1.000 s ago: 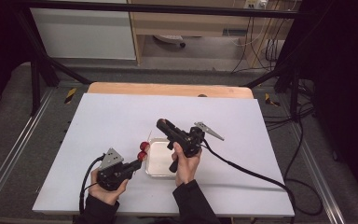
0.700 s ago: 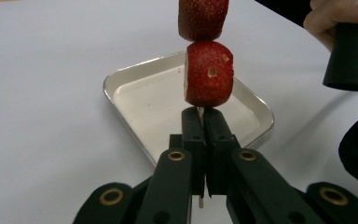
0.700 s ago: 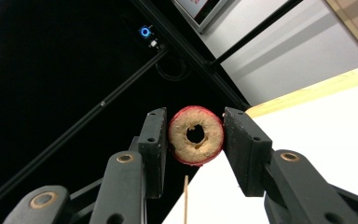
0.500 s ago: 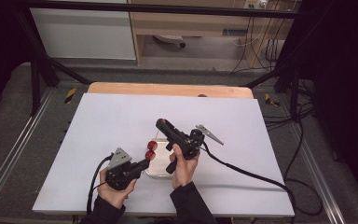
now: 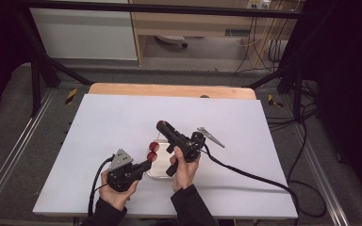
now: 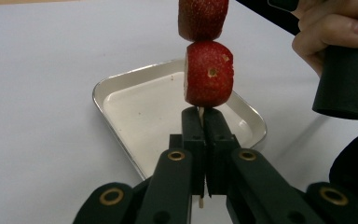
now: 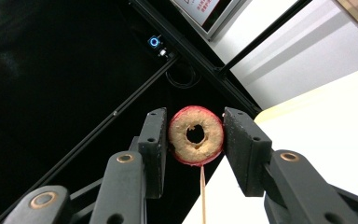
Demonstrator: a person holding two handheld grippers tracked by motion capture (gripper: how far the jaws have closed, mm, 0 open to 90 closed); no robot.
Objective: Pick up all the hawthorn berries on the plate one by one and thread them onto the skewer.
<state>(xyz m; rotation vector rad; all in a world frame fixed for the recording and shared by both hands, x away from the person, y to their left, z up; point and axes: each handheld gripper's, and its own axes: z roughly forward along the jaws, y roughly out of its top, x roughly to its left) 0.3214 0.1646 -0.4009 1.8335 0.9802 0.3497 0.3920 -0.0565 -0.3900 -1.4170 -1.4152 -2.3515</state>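
Observation:
My left gripper is shut on a thin wooden skewer that carries two red strawberry pieces, held over a small metal tray. In the high view the left gripper sits at the tray's left edge, with the strawberries rising from it. The right gripper points up and away just above them. In its own view the right gripper is shut on a round red-rimmed slice with a hole in its middle. The skewer's tip shows just below the slice.
The tray lies on a white table between the person's two hands. The right hand and its black handle stand close to the tray's right side. A cable trails off to the right.
The left gripper has moved right to the tray's left edge with the skewer and strawberries. The right gripper has stayed above the tray with the slice.

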